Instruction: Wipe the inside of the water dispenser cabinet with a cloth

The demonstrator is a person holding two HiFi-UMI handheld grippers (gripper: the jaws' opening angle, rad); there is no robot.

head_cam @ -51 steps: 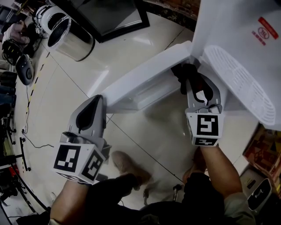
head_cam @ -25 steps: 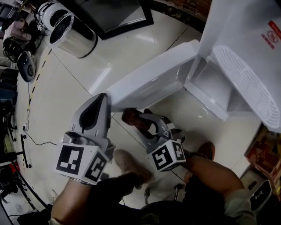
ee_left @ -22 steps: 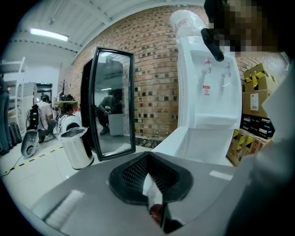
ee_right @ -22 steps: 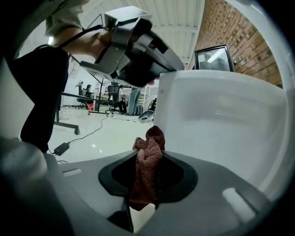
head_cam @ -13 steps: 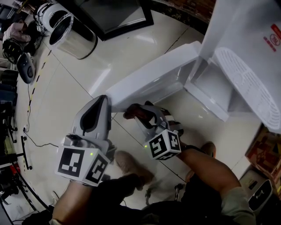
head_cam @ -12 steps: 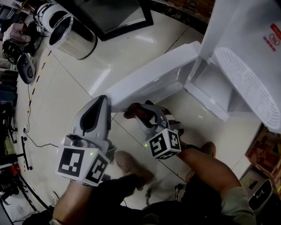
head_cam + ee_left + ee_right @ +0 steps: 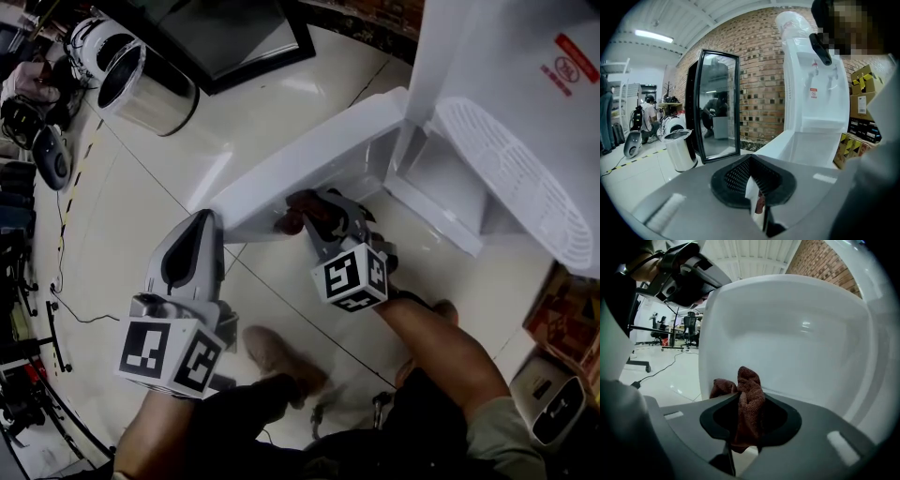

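Reddish-brown terry cloth (image 7: 749,401) is pinched between the fingers of the right gripper (image 7: 302,208), bunched up and sticking out past their tips. That gripper points at the open cabinet door (image 7: 309,159) of the white water dispenser (image 7: 487,56), and the cloth sits at the door's inner face. The right gripper view is filled by that smooth white panel (a shallow moulded recess), though whether the cloth actually touches it is hard to say. The cabinet opening (image 7: 441,183) lies off to the right, apart from both grippers. The left gripper (image 7: 199,225) hangs at lower left over the pale tiled floor (image 7: 281,103), its fingers pressed together with nothing held and their tips near the door's free end. A steel bin (image 7: 141,80) stands well away, beside a black-framed mirror (image 7: 225,33).
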